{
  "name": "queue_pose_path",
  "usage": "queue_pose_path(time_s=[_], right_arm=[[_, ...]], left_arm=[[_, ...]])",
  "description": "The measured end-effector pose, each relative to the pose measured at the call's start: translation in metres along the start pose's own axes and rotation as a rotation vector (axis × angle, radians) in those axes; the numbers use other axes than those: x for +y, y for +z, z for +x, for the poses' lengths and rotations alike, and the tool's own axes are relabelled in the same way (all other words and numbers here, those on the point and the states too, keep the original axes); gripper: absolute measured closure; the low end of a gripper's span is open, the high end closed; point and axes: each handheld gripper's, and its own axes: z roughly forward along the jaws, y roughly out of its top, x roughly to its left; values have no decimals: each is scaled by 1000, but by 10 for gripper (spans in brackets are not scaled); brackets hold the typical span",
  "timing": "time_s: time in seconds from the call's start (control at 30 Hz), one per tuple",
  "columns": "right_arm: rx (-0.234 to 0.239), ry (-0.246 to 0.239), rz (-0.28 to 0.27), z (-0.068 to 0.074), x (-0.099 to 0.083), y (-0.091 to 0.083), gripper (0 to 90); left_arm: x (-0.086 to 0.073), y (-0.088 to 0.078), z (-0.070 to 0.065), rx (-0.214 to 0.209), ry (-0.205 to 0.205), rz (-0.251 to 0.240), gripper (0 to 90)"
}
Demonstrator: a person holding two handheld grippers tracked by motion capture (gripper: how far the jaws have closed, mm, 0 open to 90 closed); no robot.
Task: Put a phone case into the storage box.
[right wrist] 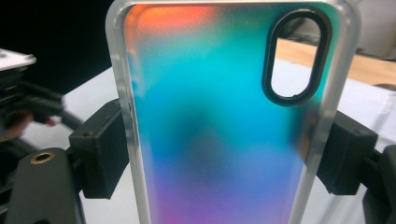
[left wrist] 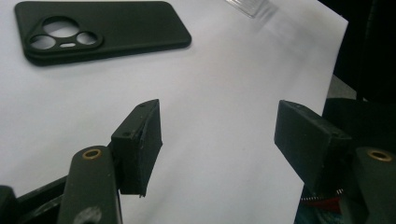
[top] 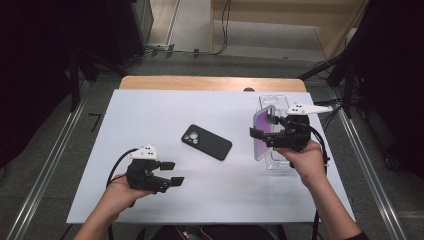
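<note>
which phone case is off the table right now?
The iridescent case, clamped by its long edges in the right gripper. The black case lies flat mid-table, and the clear case lies behind the right gripper.

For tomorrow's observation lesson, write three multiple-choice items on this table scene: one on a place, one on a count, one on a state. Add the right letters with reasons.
1. Where does the black phone case lie?
A. on the white table top, between the two grippers
B. in the left gripper
C. on the floor

2. How many phone cases show in the high view?
A. one
B. three
C. five

3. How does the right gripper stand?
A. open and empty
B. closed on the iridescent case
C. lying on the table

Answers:
1 A: it lies flat mid-table.
2 B: black, iridescent and a clear case.
3 B: both pads press the case's edges.
</note>
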Motion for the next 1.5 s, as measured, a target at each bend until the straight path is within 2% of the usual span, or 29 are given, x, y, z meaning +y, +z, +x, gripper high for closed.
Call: queue_pose_path(time_s=[0.13,0.33,0.57,0.7,0.93,1.03,1.1,1.37,1.5], right_arm=[[-87,18,-25,-6,1,-5,156],[-181,42,-40,-18,5,-9,156],[-253,86,-63,-32,8,-6,156],[-308,76,-69,-39,9,-1,156],[-356,97,-78,-57,15,1,156],[-374,128,-88,-69,17,2,156],[-383,131,-90,-74,18,4,156],[-443,139,-93,-93,23,24,156],[-475,132,-77,-102,26,35,156]], left_arm=[[-1,-1,-1,3,4,-4,325],[-2,0,-1,1,4,-4,325],[-4,-1,1,3,-5,-7,325],[-5,-2,2,4,-11,-14,325],[-7,-1,2,12,-12,-1,325],[-8,0,2,8,-18,-6,325],[-9,0,3,11,-19,-6,325],[-10,-1,5,14,-25,-5,326],[-11,-1,5,15,-26,-6,326]])
